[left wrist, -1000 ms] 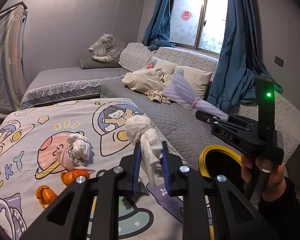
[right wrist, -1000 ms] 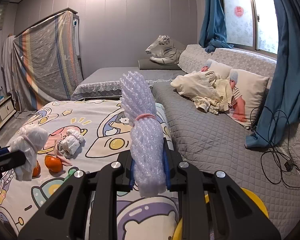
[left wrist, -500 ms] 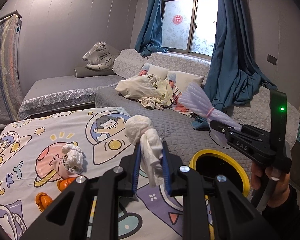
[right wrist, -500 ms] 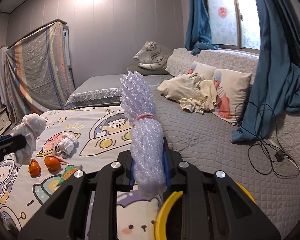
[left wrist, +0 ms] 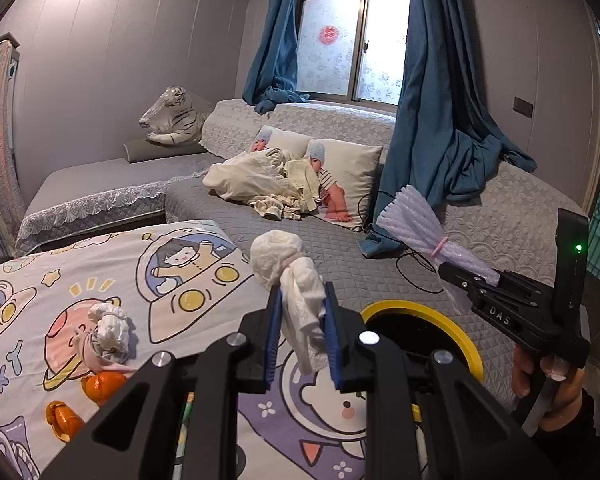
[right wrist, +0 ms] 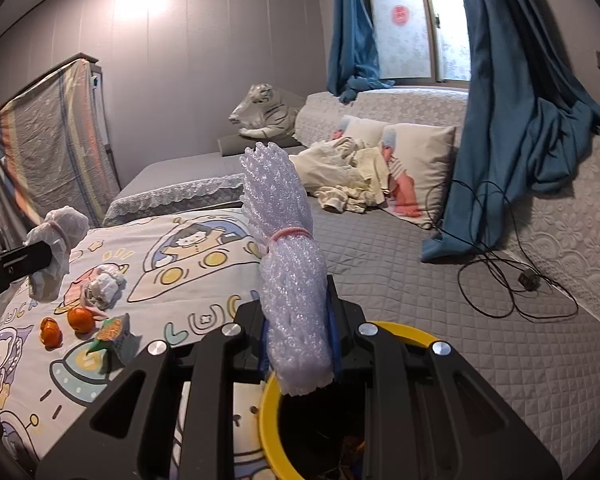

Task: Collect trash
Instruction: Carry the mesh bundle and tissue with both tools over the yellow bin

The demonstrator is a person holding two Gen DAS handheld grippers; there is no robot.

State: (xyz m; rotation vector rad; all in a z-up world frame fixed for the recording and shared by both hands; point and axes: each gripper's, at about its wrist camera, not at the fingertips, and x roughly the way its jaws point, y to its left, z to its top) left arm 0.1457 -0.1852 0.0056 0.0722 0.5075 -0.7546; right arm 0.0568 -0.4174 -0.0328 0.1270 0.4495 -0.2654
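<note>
My left gripper [left wrist: 302, 340] is shut on a white paper wad [left wrist: 290, 276] tied with a pink band, held above the cartoon blanket [left wrist: 100, 276]. The wad also shows in the right wrist view [right wrist: 56, 248]. My right gripper [right wrist: 298, 344] is shut on a roll of lilac bubble wrap [right wrist: 288, 256] bound with a pink band, just above the yellow-rimmed bin [right wrist: 268, 420]. In the left wrist view the bin [left wrist: 470, 350] sits right of my left gripper, below the bubble wrap [left wrist: 416, 224]. Another tissue wad [left wrist: 108, 330] lies on the blanket.
Orange peels [left wrist: 100, 386] and a small wrapper [right wrist: 114, 330] lie on the blanket. A grey quilted sofa bed [right wrist: 480, 332] carries pillows, clothes [left wrist: 268, 180] and a black cable [right wrist: 512, 276]. A plush tiger [left wrist: 172, 118] sits at the back. Blue curtains [left wrist: 432, 120] hang by the window.
Both grippers have moved right with their loads. The yellow-rimmed bin has come under the right gripper and closer beside the left one.
</note>
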